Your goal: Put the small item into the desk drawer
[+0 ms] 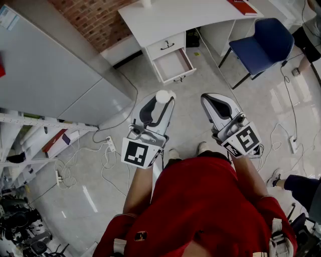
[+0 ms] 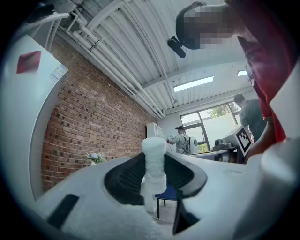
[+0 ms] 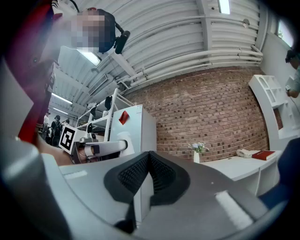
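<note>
Your left claw [image 1: 161, 103] squeezed the small white item [image 2: 154, 164]. Your right claw [image 1: 207, 99] was clenched on nothing. The drawer [image 1: 173, 65] stood open under the tabletop [image 1: 175, 17], far from both claws.

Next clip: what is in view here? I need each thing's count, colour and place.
desk: one, white, top of head view
drawer: one, white, pulled open under a closed one
chair: one, blue, right of the desk
book: one, red, on the desk
vase: one, white, with flowers, on the desk
cabinet: one, white, left
power strips: at least two, white, on the floor
small bottle: one, white, between the left gripper's jaws
left gripper: shut on the bottle
right gripper: shut, empty
</note>
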{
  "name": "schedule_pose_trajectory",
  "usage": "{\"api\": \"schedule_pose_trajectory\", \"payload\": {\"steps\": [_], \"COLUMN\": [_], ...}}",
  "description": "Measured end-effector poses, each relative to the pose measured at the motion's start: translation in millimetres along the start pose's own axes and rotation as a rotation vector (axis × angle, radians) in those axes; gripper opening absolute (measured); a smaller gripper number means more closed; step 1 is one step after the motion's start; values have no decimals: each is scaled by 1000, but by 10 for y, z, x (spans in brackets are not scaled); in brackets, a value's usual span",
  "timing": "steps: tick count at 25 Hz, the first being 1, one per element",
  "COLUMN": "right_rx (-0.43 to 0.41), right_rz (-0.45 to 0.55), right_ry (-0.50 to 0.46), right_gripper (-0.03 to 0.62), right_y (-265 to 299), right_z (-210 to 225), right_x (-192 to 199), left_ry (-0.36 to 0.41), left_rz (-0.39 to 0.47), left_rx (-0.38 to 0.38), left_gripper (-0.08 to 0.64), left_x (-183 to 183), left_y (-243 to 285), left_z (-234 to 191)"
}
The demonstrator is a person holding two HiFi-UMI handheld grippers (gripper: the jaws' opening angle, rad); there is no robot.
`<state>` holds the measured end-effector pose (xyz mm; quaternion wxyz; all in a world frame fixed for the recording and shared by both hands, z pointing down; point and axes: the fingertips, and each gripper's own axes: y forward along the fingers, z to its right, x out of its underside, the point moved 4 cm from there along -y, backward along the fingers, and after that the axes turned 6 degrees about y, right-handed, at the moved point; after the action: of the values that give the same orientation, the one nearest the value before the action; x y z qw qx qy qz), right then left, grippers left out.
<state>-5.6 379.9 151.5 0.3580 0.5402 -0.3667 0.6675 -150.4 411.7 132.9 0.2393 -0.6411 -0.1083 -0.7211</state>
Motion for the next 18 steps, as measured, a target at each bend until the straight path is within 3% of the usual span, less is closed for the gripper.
{"api": "schedule_pose_trajectory", "payload": {"steps": [7, 18], "right_rx": [14, 130], "right_rz": [16, -40], "right_ry": [7, -20], "right_gripper": [11, 11], "right_y": [69, 221], "right_z": [-67, -193], "right_x": [1, 212], "left_ry": [-10, -81], "left_rz": [7, 9], "left_rx": [-12, -9], "left_gripper": [132, 132], "left_x": [52, 406], "left_y": [-137, -478], "left_z": [-123, -538]}}
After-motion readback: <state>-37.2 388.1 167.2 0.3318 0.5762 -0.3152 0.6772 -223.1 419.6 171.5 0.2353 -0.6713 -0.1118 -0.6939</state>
